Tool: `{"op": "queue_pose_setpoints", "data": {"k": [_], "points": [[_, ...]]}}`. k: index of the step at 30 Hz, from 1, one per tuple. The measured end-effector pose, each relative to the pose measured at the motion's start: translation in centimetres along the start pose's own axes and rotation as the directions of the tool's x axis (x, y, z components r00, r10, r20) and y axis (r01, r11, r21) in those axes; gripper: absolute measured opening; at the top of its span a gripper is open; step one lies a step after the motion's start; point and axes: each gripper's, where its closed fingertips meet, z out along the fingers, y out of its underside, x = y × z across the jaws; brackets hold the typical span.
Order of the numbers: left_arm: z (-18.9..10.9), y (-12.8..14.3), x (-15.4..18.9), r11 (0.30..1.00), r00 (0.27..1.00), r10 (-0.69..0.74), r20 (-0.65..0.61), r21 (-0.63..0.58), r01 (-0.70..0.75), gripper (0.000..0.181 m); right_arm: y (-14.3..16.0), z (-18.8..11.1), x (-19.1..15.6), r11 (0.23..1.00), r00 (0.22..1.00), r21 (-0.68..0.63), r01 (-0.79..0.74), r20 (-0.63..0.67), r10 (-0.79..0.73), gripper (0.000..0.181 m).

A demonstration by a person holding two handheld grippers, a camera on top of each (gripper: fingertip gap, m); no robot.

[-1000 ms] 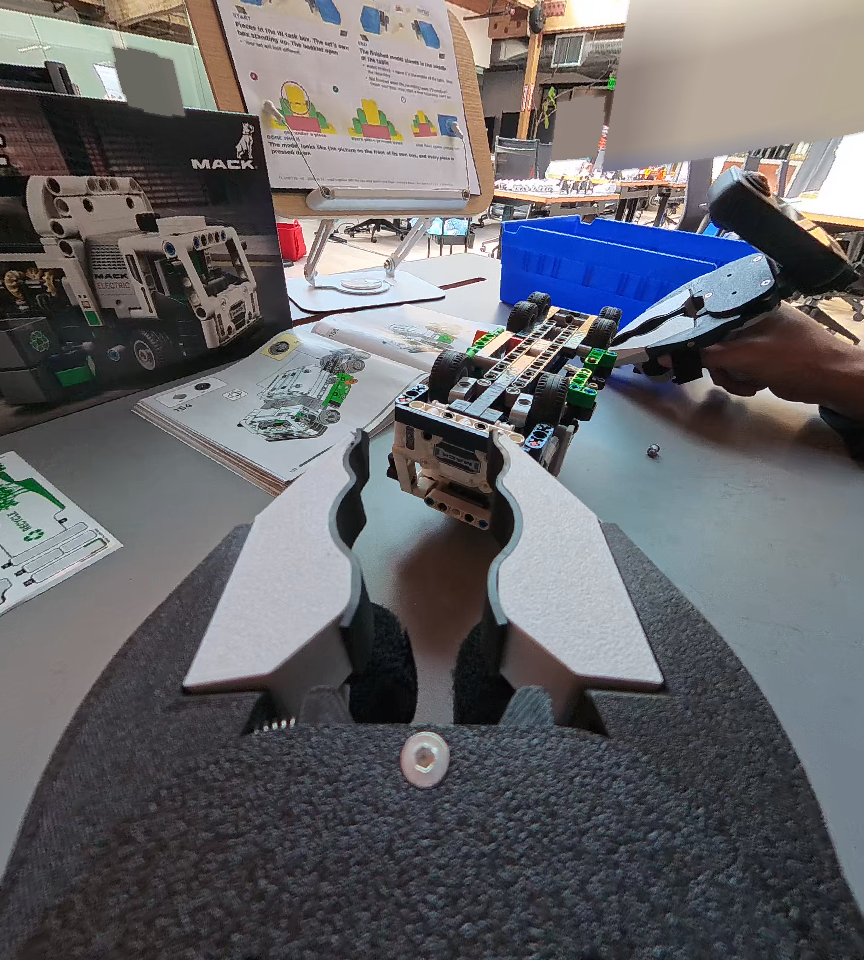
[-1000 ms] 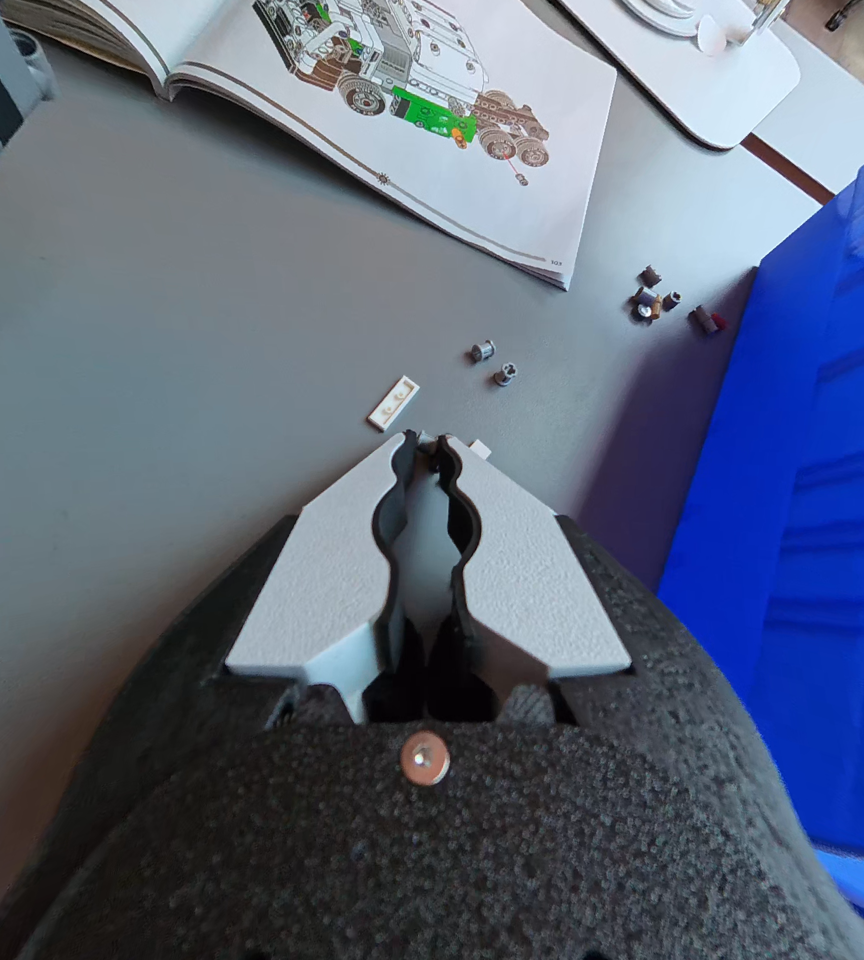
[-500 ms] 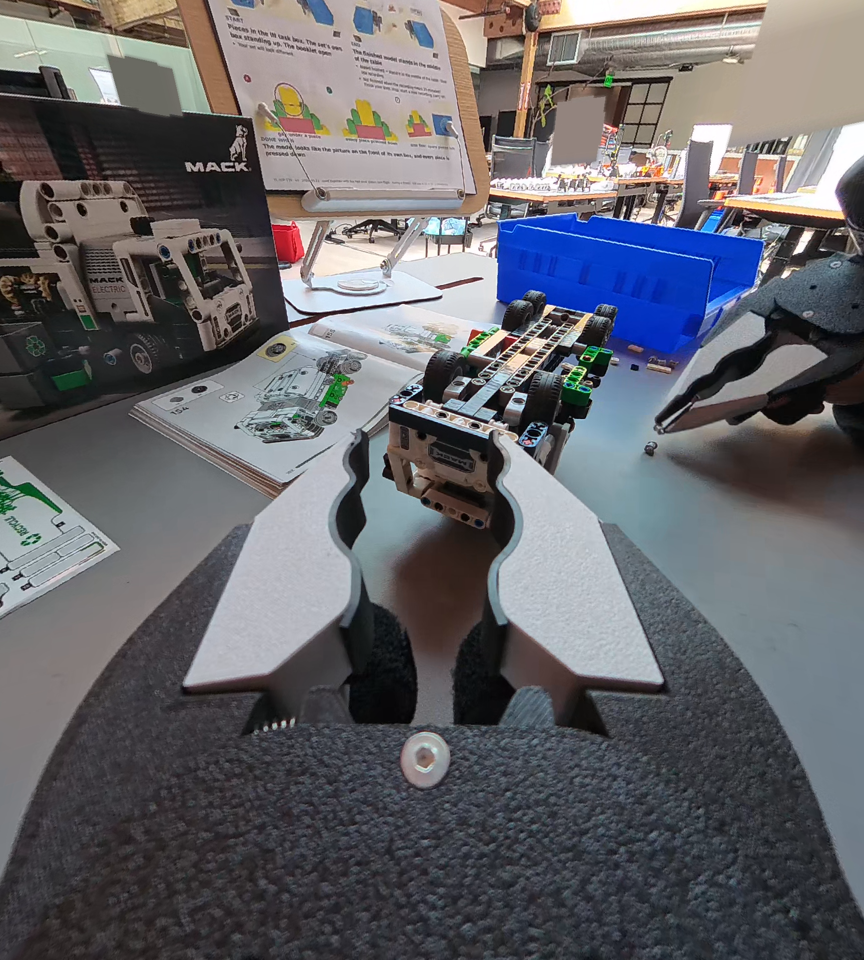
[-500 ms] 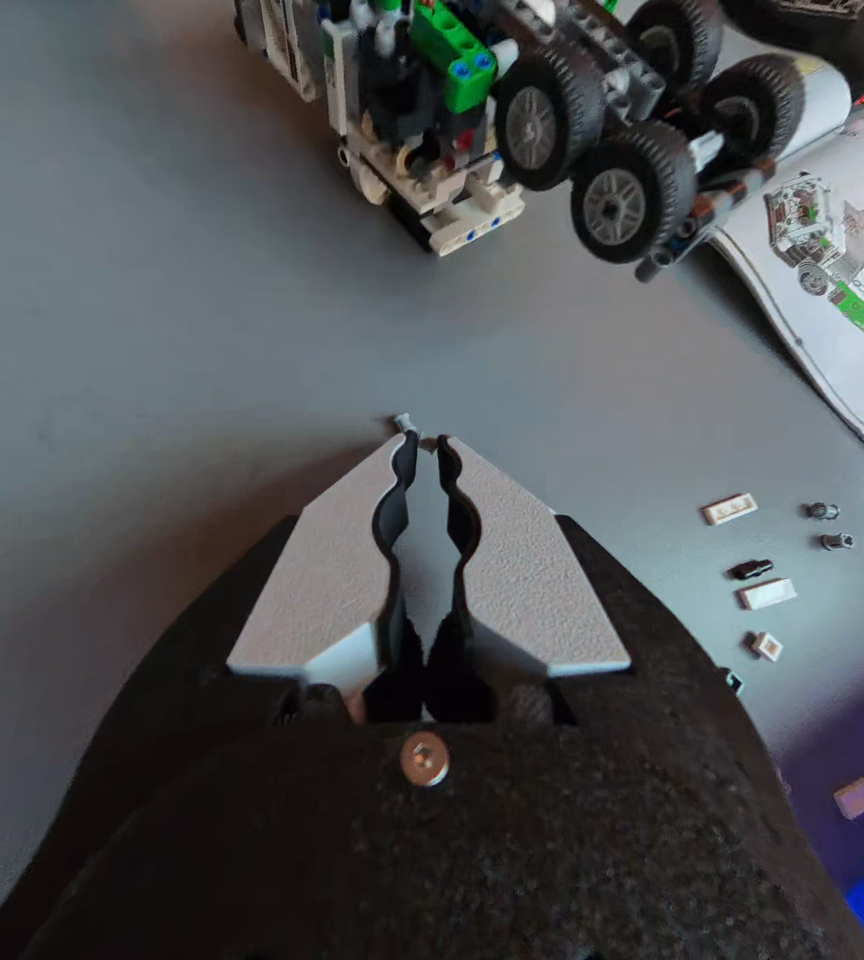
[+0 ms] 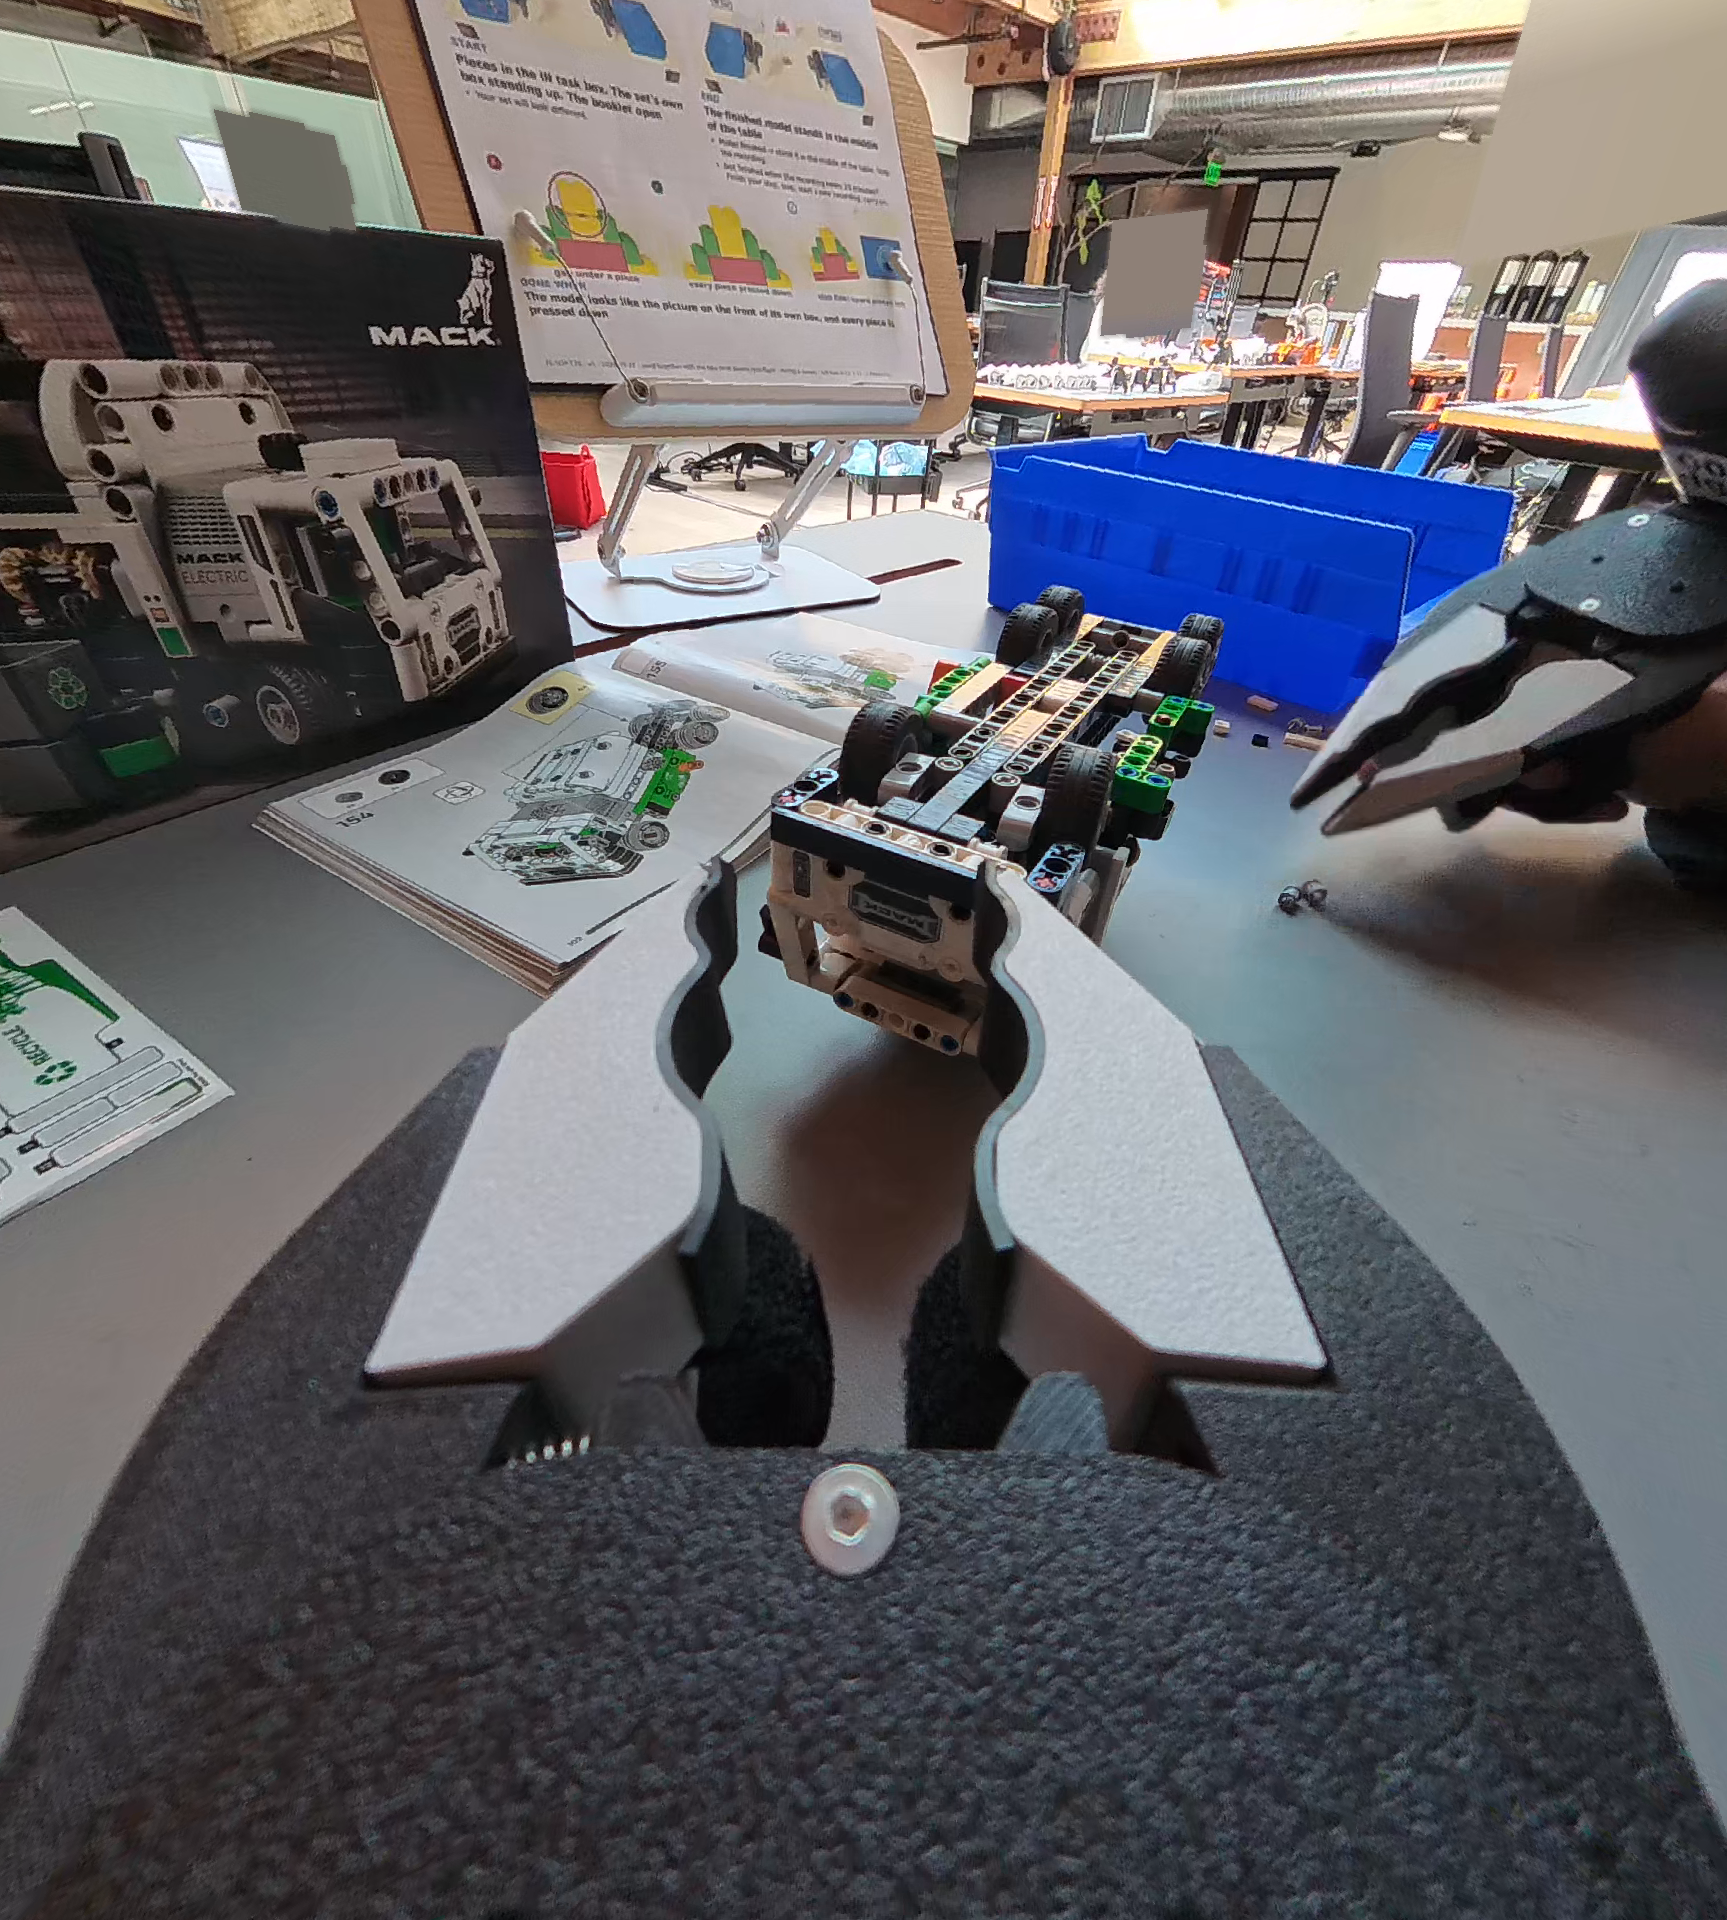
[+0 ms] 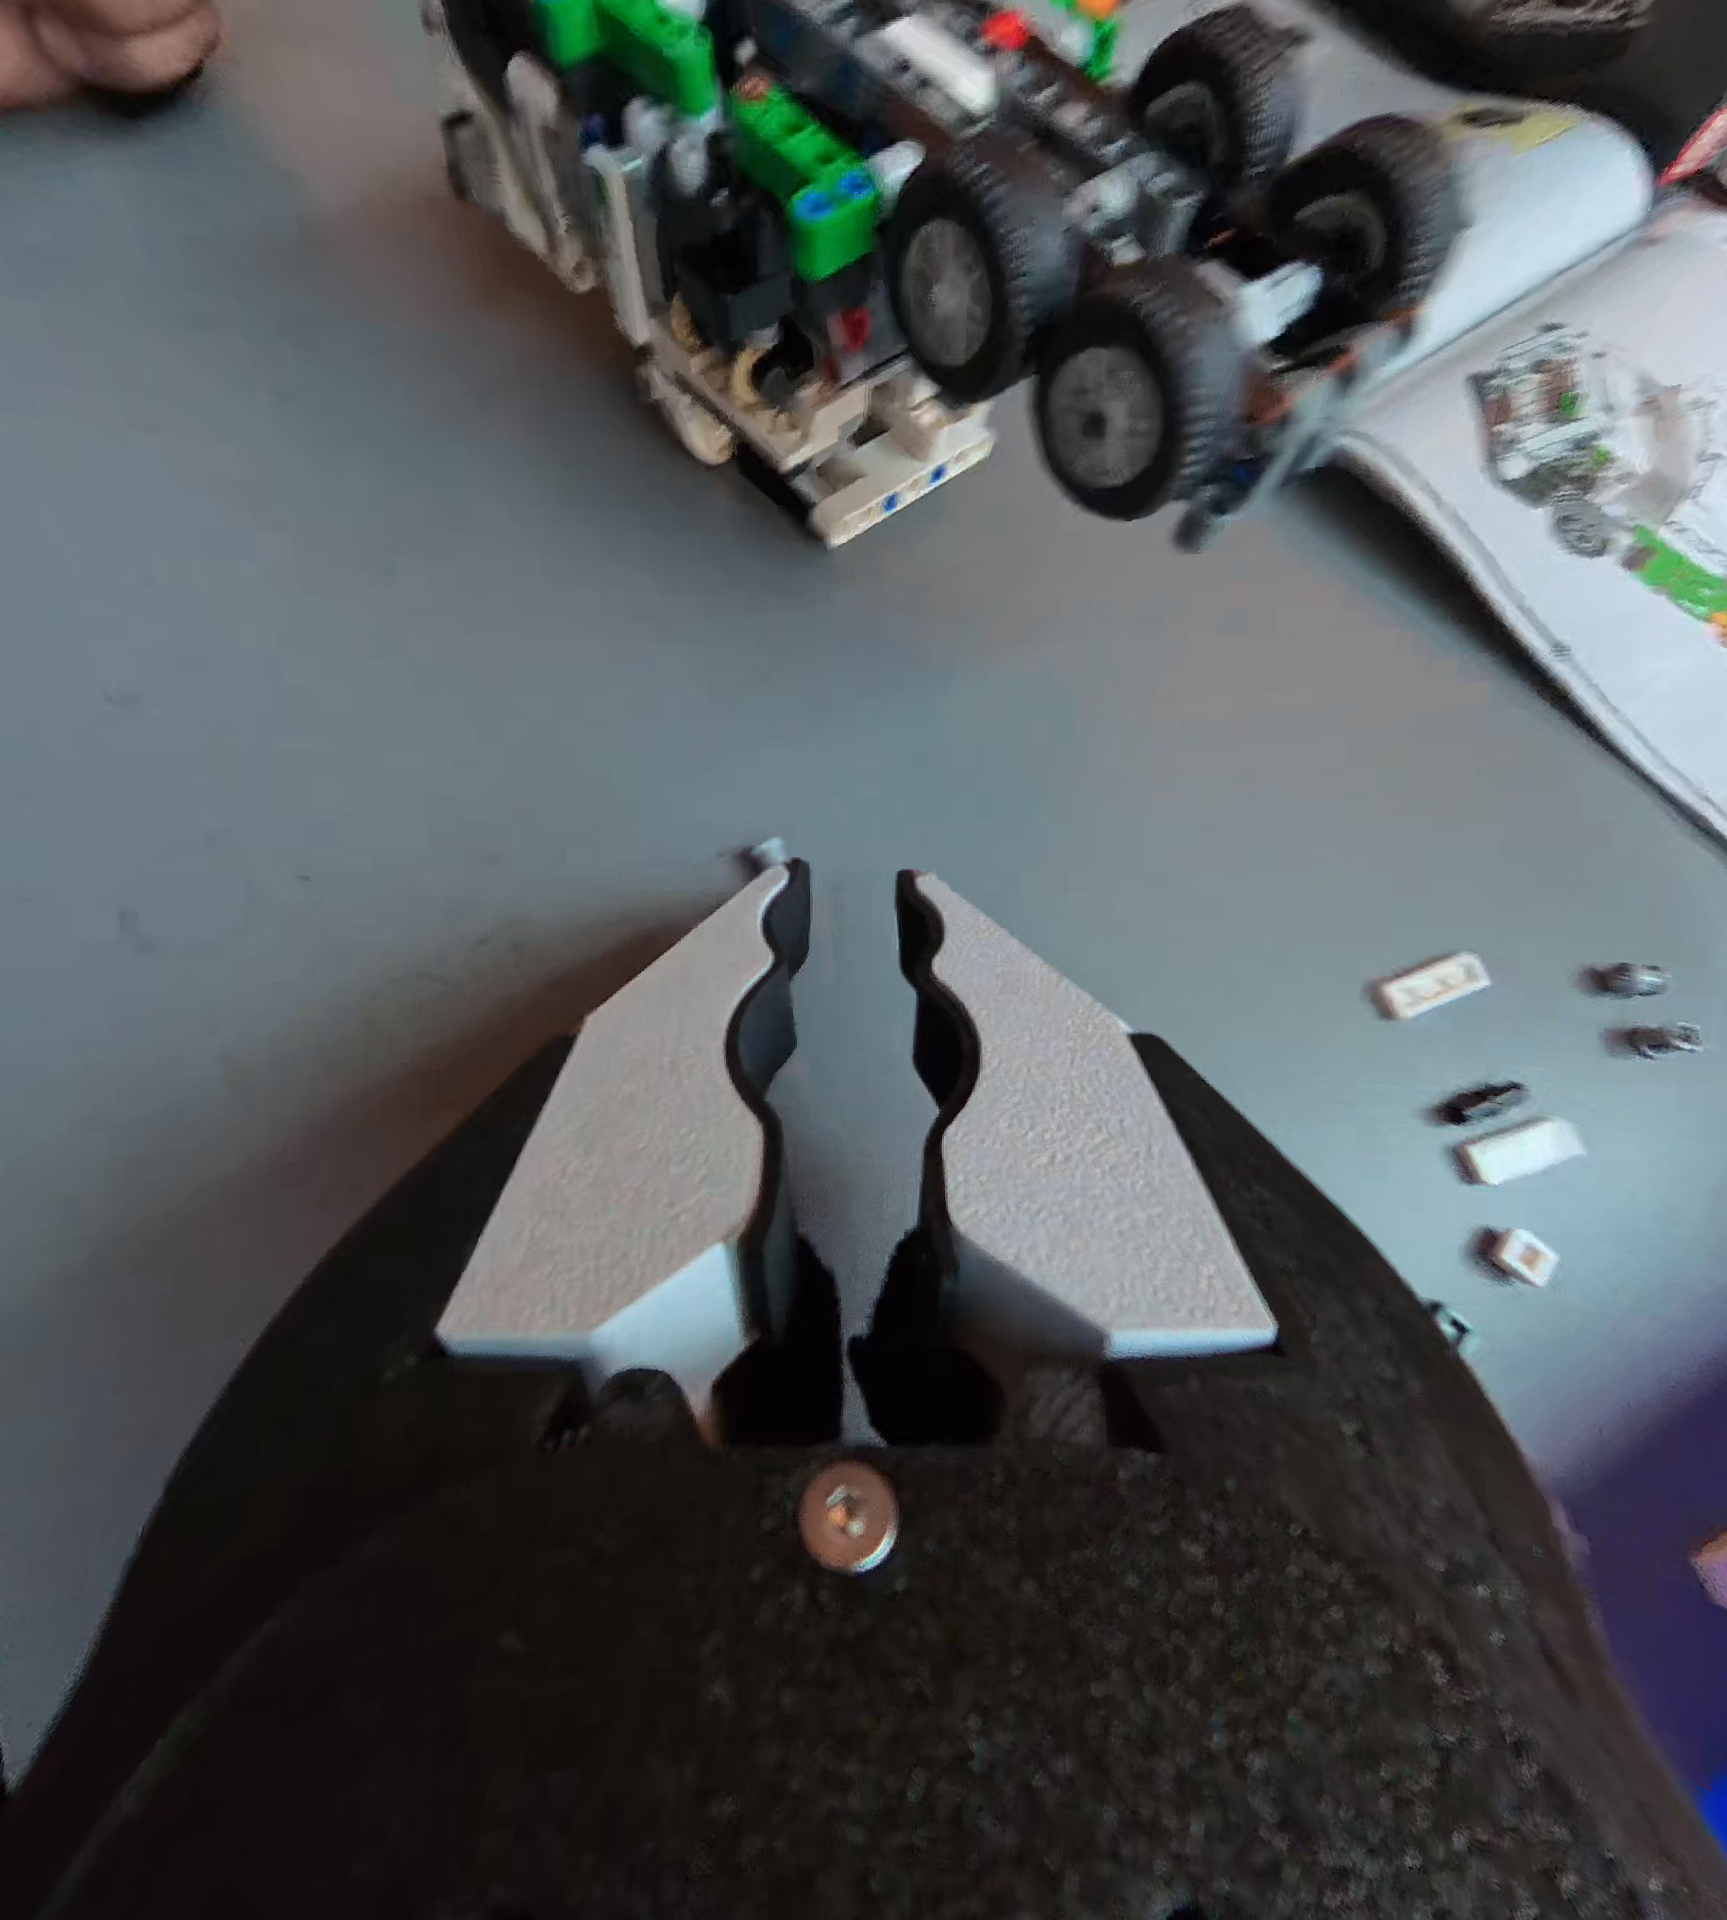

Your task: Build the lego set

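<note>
The grey table (image 5: 1461, 1195) carries everything. Far left of the left tongs (image 5: 854, 914) stands the printed set box (image 5: 215, 499); ahead and right sits a blue bin (image 5: 1202, 540). An open manual (image 5: 526, 810) lies ahead-left, a sticker sheet (image 5: 28, 1070) to the left. The truck chassis (image 5: 994, 790) lies upside down, its front end between the spread left tips, which may touch it. The right tongs (image 6: 851, 883), slightly parted and empty, hover over the table, a small pin (image 6: 765, 854) at their left tip, loose pieces (image 6: 1519, 1148) to their right.

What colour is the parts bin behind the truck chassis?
Bright blue. The bin shows best in the left wrist view, behind the truck chassis.
</note>
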Motion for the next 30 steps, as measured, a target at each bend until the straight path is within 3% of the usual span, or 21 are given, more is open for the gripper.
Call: {"op": "queue_pose_setpoints", "data": {"k": [2, 5, 7, 9, 15, 25, 28, 30], "points": [[0.0, 0.0, 0.0, 1.0, 1.0, -0.003, -0.002, 0.0, 0.003, 0.043, -0.7, -1.1, 3.9, 0.997, 0.987, 0.049, -0.067, -0.142, 0.074, 0.015], [0.1, 0.1, 0.1, 1.0, 1.0, 0.011, 0.001, -0.006, -0.011, 0.043, 0.5, -3.0, 12.7, 0.974, 0.845, 0.047, -0.223, -0.488, 0.217, 0.024], [0.1, 0.2, 0.2, 1.0, 1.0, 0.017, 0.001, -0.012, -0.017, 0.043, 1.4, -3.2, 15.8, 0.949, 0.773, 0.043, -0.311, -0.57, 0.279, 0.026], [0.1, 0.1, 0.1, 1.0, 1.0, 0.012, -0.001, -0.008, -0.012, 0.043, 2.0, -2.3, 16.9, 0.925, 0.758, 0.03, -0.379, -0.563, 0.329, 0.029], [-0.1, -0.2, -0.2, 0.999, 0.999, -0.034, -0.012, 0.011, 0.034, 0.043, 4.1, -0.7, 18.3, 0.899, 0.737, -0.069, -0.432, -0.602, 0.308, 0.023], [-0.2, -0.2, -0.1, 0.999, 0.999, -0.04, -0.029, 0.015, 0.041, 0.043, 3.6, -0.1, 17.5, 0.915, 0.78, -0.073, -0.396, -0.553, 0.293, 0.006], [-0.1, -0.1, 0.3, 1.0, 0.999, -0.017, -0.031, 0.005, 0.017, 0.043, 0.7, 0.0, 13.8, 0.953, 0.878, -0.033, -0.3, -0.4, 0.262, 0.006], [0.0, 0.0, 0.4, 1.0, 1.0, -0.001, -0.029, -0.003, 0.0, 0.043, -1.2, 0.5, 8.2, 0.974, 0.966, -0.02, -0.226, -0.133, 0.221, 0.006]]}}
